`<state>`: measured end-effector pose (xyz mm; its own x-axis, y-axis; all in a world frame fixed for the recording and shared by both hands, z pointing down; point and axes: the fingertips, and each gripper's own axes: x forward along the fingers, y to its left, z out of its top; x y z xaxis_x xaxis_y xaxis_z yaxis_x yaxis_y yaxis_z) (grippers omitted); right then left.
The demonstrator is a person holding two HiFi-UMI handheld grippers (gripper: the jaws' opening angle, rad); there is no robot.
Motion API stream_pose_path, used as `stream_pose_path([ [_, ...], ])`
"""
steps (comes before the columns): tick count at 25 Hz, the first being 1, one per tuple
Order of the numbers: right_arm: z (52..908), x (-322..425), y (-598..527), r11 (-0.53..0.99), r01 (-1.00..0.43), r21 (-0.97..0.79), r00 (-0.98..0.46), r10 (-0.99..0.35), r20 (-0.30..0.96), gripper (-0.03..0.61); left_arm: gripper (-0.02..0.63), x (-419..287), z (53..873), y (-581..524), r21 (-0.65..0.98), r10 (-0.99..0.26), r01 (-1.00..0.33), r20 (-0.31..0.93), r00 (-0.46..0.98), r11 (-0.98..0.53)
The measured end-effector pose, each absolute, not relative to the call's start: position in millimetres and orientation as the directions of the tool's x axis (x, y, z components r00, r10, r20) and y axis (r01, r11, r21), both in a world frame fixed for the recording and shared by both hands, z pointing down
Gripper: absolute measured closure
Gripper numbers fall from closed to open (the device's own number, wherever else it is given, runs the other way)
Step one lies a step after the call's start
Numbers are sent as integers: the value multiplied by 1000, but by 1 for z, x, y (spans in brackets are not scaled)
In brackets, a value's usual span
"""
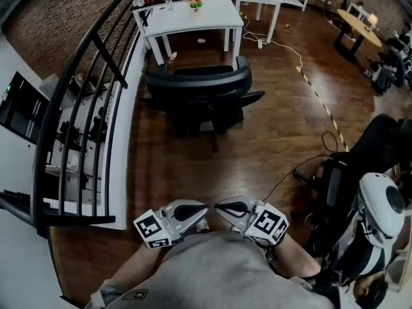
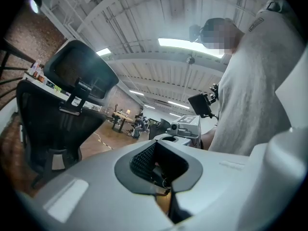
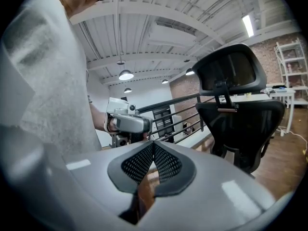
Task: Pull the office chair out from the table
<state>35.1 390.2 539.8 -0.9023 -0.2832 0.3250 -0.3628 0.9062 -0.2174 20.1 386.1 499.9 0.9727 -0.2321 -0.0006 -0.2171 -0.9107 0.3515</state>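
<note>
Honestly, with my left tongs (image 1: 196,211) and right tongs (image 1: 228,208) both closed empty, well short of the office chair (image 1: 199,85) at the counter's (image 1: 193,15) front edge, I'd likely nudge its backrest, not grip it.

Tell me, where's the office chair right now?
In the head view, the black office chair stands on the wooden floor at upper centre, just this side of the white table, with the black railing to its left.
</note>
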Motion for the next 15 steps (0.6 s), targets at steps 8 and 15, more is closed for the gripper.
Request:
stream_pose_path([
  [8,562,57,419,898,-354,-262,-906,-259,336,571,614,49,523,417,395,-197,-197,43,980,-897],
  [15,569,68,427,879,-358,-314,-910,-253,329,569,614,64,527,430,406,-178,-186,59,982,-895],
])
